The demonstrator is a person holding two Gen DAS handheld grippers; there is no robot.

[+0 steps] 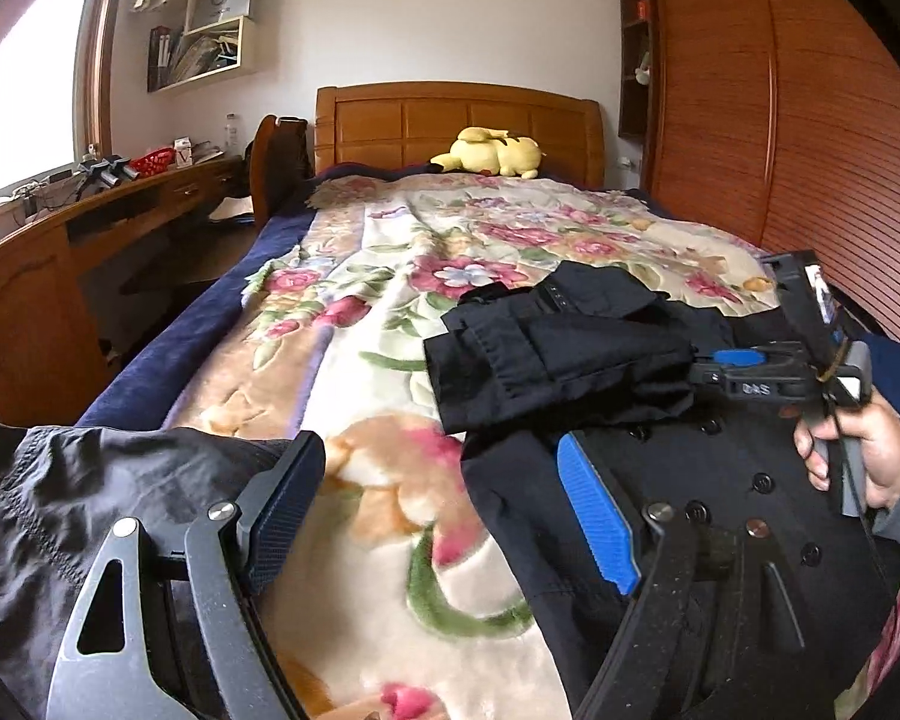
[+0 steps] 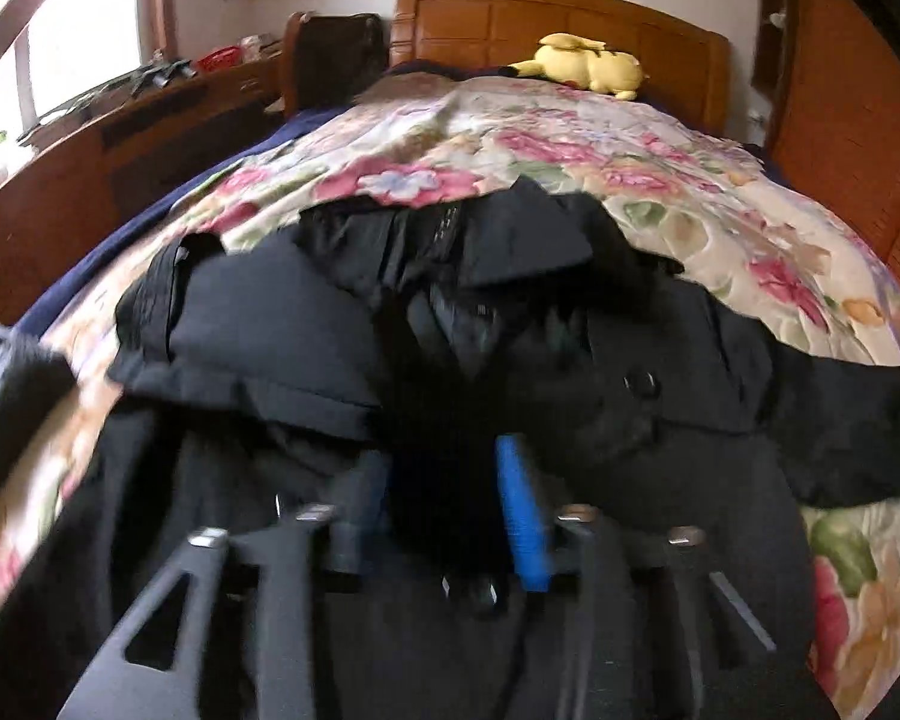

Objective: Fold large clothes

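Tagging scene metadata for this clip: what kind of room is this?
Almost certainly a home bedroom. A bed with a wooden headboard and floral blanket fills the view, a yellow plush toy lies at its head, and a wooden desk runs along the window side.

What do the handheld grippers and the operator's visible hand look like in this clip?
Both grippers have black angular linkage arms with silver pivot bolts and ribbed blue finger pads. The right gripper, seen from the side, carries white lettering and a grey trigger handle. The bare right hand wears a grey cuff under a navy sleeve.
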